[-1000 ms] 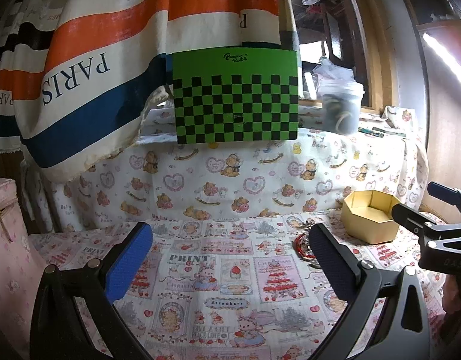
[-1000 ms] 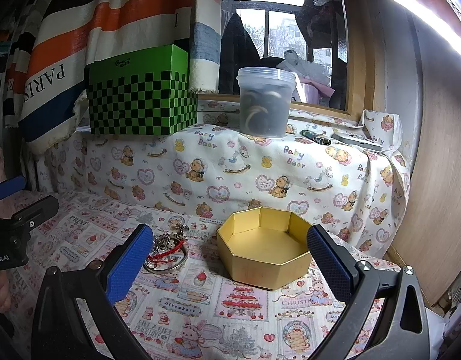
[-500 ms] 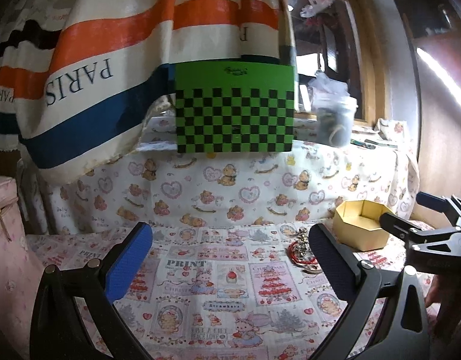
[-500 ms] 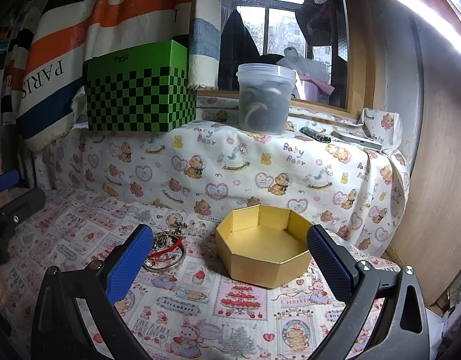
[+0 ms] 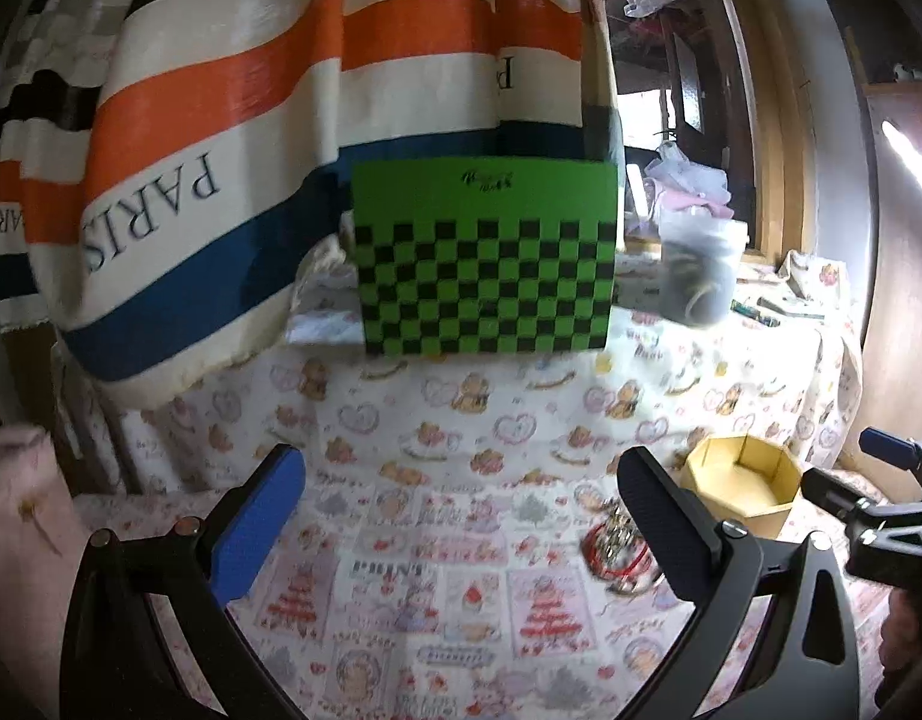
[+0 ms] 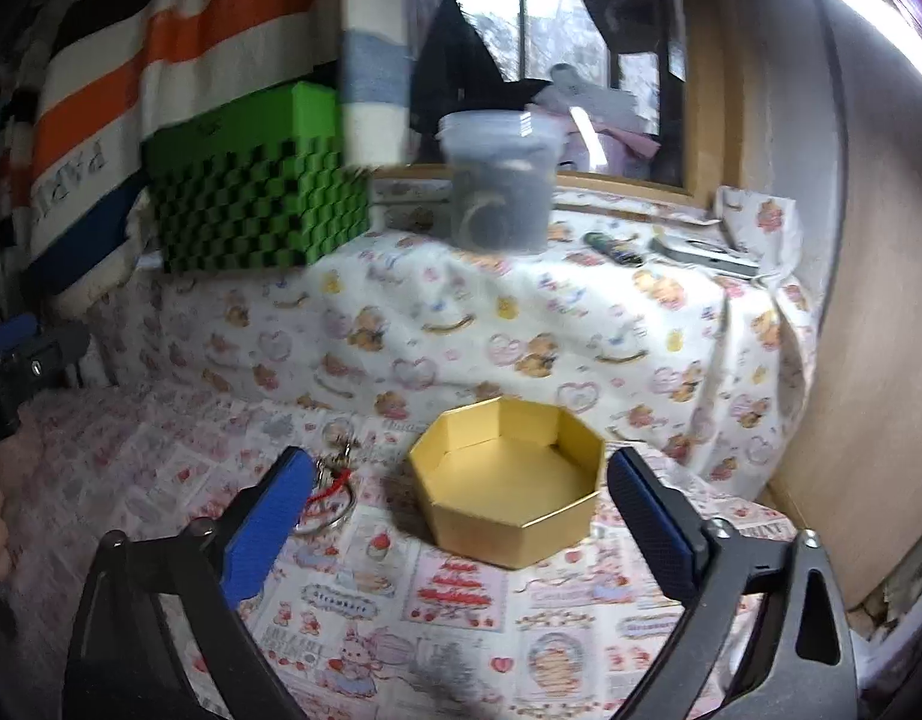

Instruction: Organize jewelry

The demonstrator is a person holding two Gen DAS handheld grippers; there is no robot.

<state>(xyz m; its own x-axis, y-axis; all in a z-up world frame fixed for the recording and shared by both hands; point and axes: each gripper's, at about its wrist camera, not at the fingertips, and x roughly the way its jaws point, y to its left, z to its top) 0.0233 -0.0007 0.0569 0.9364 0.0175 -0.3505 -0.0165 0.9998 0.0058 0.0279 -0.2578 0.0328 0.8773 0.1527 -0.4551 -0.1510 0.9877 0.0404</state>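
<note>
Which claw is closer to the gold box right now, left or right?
Right. The right claw sits just in front of the gold hexagonal box, jaws closing on nothing. The left claw hangs farther off, beyond the jewelry pile.

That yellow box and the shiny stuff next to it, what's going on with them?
A person holds a two-finger gripper in each hand to tidy up jewelry. The gold box sits empty on the patterned cloth. Beside it, still on the cloth, lies a little pile of jewelry with a red cord and rings. The right gripper hovers near the box, holding nothing, its jaws closing a little. The left gripper is open and empty too. Nothing has been picked up yet.
</note>
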